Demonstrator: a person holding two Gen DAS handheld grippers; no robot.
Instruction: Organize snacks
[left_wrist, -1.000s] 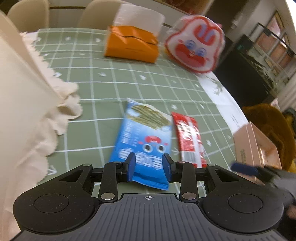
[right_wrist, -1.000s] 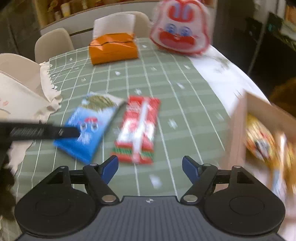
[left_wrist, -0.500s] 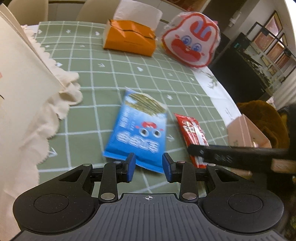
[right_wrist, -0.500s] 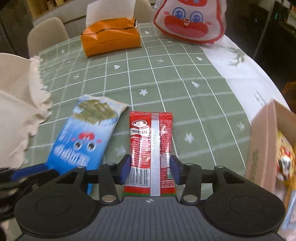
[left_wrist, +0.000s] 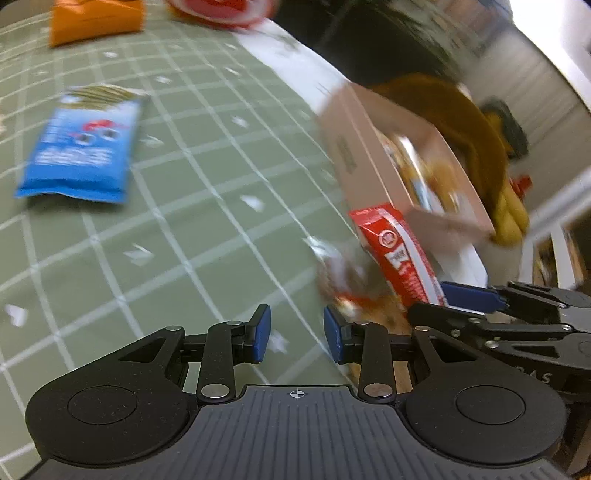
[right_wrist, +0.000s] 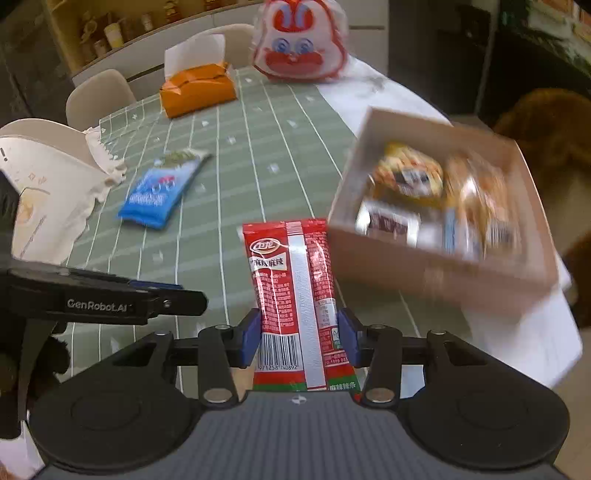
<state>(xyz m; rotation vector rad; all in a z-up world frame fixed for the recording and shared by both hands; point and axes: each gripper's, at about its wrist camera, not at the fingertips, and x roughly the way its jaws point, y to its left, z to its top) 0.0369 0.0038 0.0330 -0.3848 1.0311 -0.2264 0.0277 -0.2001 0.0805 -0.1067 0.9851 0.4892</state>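
My right gripper (right_wrist: 299, 336) is shut on a red snack packet (right_wrist: 291, 266), held by its lower end and lifted off the green checked tablecloth (right_wrist: 258, 155). Just right of the packet is an open cardboard box (right_wrist: 436, 266) with several snacks inside. In the left wrist view the same red packet (left_wrist: 397, 254) hangs beside the box (left_wrist: 354, 147). My left gripper (left_wrist: 295, 334) is open over bare cloth, nothing between its fingers. A blue snack packet (left_wrist: 81, 147) lies flat at the far left, also seen in the right wrist view (right_wrist: 159, 192).
An orange tissue box (right_wrist: 197, 90) and a rabbit-face bag (right_wrist: 299, 44) stand at the table's far end. A cream cloth bag (right_wrist: 48, 192) sits at the left. The box rests near the table's white right edge (right_wrist: 517, 343), with a brown furry thing (right_wrist: 546, 122) beyond.
My right gripper closed on the red packet and carried it off the table, rightward to the box. My left gripper swung right, away from the blue packet.
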